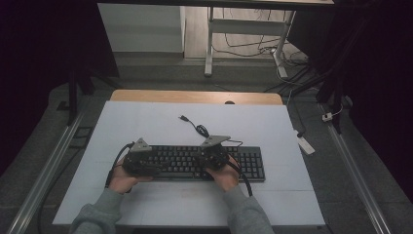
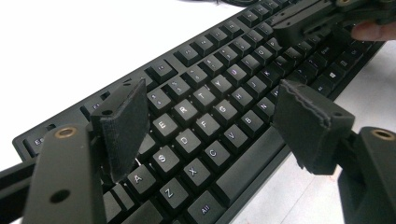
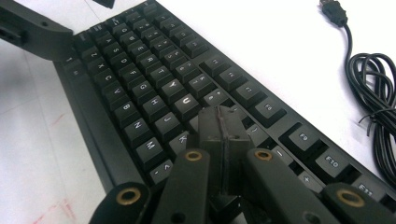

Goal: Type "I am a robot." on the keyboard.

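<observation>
I hover both grippers over the keyboard (image 1: pixel 195 162), table centre. Left gripper (image 2: pixel 210 116) at 9 w/ jaws apart, ready to straddle keys; right gripper (image 3: pixel 223 135) at 3, jaws together, prob. for pressing.

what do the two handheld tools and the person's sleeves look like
Both tools are matte black. The left tool and the right tool each carry a grey three-cornered plate on top and trail a black cable. Up close, the flat rectangular pads have rough, worn edges, and the linkage bars pivot on brass-coloured rivets. The person wears grey sweatshirt sleeves with ribbed cuffs.
</observation>
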Motion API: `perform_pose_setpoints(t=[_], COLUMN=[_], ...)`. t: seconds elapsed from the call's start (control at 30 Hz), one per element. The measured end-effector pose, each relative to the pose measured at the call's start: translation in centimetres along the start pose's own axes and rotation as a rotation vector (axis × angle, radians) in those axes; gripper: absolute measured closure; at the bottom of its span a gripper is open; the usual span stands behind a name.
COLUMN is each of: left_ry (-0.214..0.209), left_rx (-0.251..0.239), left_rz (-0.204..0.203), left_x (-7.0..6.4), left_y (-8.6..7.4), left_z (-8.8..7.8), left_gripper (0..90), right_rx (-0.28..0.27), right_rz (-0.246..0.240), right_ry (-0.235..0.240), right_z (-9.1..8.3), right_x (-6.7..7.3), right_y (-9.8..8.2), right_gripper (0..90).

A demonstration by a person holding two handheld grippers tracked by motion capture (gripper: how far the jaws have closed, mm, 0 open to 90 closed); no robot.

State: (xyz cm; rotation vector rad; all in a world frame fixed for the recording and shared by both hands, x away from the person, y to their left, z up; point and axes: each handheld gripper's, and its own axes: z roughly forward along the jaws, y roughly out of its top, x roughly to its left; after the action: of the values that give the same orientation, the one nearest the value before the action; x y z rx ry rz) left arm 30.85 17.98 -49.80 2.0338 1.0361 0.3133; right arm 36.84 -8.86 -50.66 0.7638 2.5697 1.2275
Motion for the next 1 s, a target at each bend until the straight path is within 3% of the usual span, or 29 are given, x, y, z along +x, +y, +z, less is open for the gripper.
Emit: perform_pose_setpoints(t=[0.8,1.0], left_ry=[0.005,0.008], left_rx=[0.004,0.002], left_rz=[0.002,0.001], left_x=[0.2,0.1], left_y=[-0.2,-0.3], left_z=[-0.1,-0.2], left_gripper=[26.8,26.8], right_rx=[0.066,0.037], right_rz=[-0.006,-0.007], right_ry=[-0.023,-0.024], right_z=[1.8,1.4], right_x=[-0.2,-0.1], right_y=[0.2,0.3], right_gripper=[89.5,89.5])
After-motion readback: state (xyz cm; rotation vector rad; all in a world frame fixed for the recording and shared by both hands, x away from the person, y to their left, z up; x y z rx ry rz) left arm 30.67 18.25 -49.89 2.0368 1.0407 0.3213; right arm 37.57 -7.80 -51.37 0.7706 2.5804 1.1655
